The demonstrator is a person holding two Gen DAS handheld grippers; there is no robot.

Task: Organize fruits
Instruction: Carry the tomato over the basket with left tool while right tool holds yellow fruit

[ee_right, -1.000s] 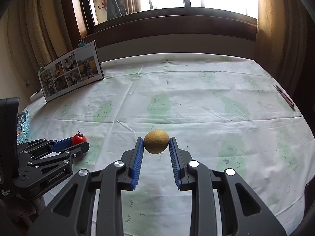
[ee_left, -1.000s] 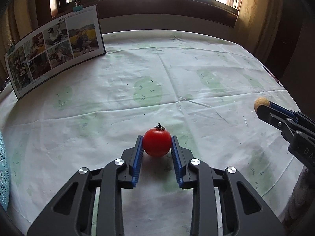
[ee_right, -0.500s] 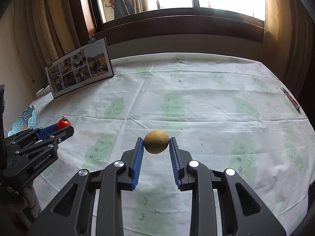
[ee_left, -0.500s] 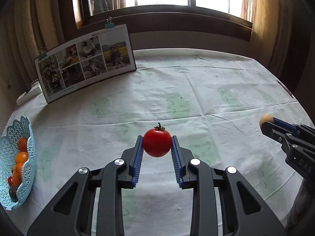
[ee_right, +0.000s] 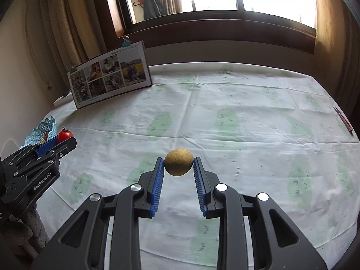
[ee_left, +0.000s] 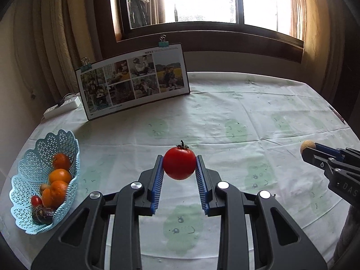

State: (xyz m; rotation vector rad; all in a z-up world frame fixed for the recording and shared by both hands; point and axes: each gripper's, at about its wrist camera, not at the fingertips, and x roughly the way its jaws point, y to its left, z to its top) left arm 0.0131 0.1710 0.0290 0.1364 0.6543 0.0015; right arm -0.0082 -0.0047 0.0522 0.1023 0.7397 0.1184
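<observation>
The left gripper point(ee_left: 179, 168), clamped on the tomato point(ee_left: 179, 163), has swung until the blue lattice basket point(ee_left: 24, 191) shows at nine o'clock, so the drop looks close, while the right gripper point(ee_right: 177, 168) at three o'clock holds the kiwi point(ee_right: 178, 162).

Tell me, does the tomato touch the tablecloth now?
Apart. In the left wrist view the left tongs grip the tomato on both sides, with tablecloth visible beneath it.
</observation>
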